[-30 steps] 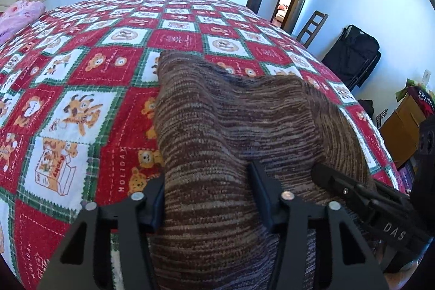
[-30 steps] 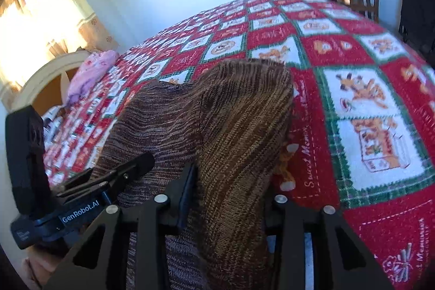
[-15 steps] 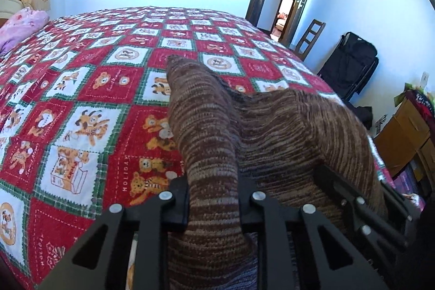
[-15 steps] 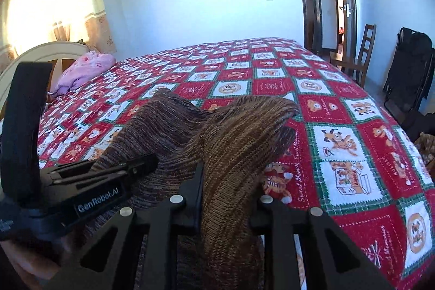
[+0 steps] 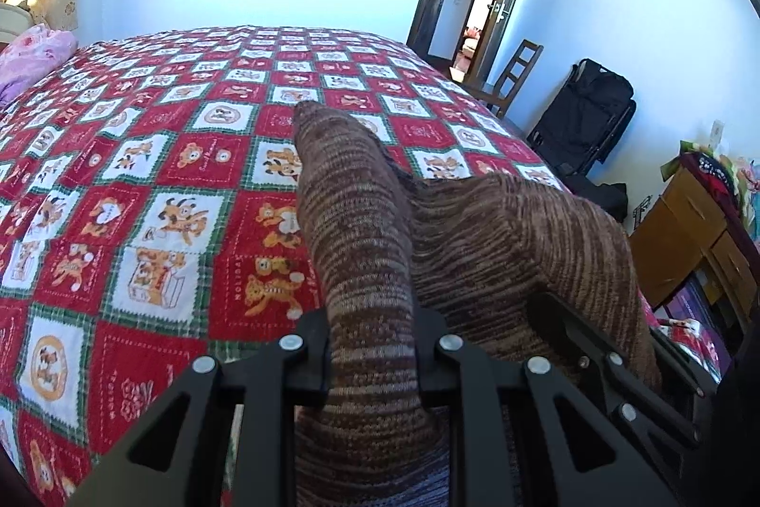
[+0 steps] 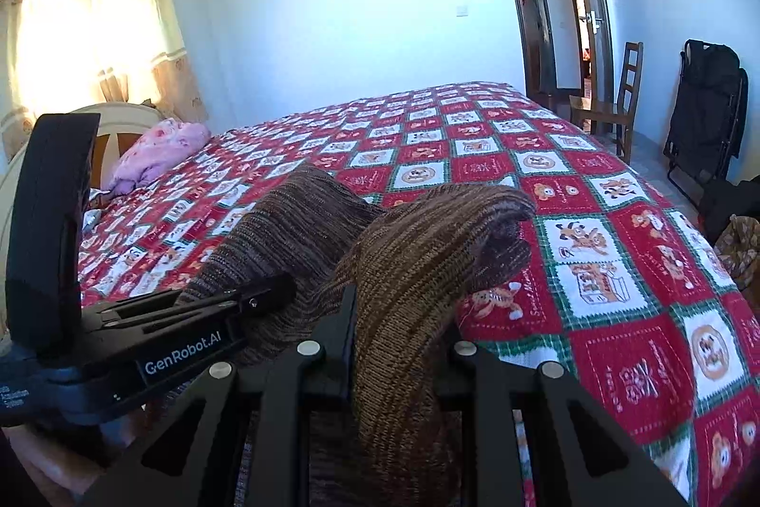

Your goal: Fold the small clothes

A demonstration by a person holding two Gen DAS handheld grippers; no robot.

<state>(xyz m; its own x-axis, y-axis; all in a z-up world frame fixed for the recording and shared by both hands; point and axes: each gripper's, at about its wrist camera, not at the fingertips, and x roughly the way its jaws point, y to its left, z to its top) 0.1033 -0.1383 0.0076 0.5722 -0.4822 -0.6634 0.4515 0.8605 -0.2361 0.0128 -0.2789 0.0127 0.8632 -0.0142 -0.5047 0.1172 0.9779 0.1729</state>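
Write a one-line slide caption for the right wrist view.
Right gripper and left gripper each pinch the brown knit garment, lifted above the red patchwork bedspread.

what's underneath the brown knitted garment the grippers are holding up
The red patchwork bedspread lies beneath the brown knitted garment, which both the left gripper and right gripper pinch. The garment hides whatever sits directly below its draped middle.

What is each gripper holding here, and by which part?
Both are shut on the brown striped knit garment: the left gripper and the right gripper each pinch a bunched fold along its near edge.
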